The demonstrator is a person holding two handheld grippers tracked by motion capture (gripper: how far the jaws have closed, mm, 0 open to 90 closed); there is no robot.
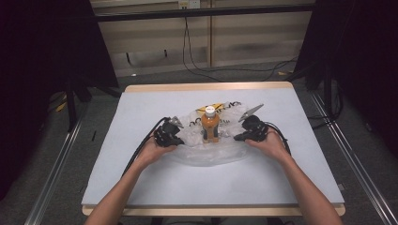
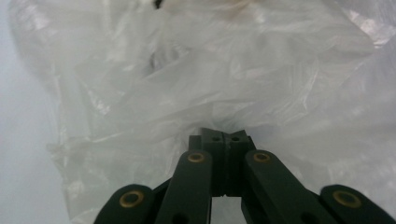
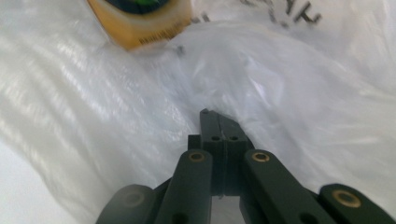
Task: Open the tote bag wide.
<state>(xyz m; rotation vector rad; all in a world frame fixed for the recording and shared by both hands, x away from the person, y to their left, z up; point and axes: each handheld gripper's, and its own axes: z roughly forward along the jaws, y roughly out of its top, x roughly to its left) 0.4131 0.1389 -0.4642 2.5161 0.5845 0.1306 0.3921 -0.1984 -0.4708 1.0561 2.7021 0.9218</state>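
— While the orange bottle (image 1: 210,125) stands upright at the centre of the high view, on the clear plastic bag (image 1: 197,154), why do both tools sit so low beside it?

— Each has bitten the film. The left gripper (image 1: 174,125), left of the bottle, has its jaws pressed together with bag pinched between them; in the left gripper view the plastic bag (image 2: 196,79) bunches right at the tips (image 2: 223,138).

— And the other?

— The right gripper (image 1: 247,126), right of the bottle, is likewise clamped on a fold (image 3: 219,126), the bottle's base (image 3: 140,23) at upper left of its view. Holding opposite sides, I judge, lets the person spread or lift the bag around the bottle on the table (image 1: 141,187).
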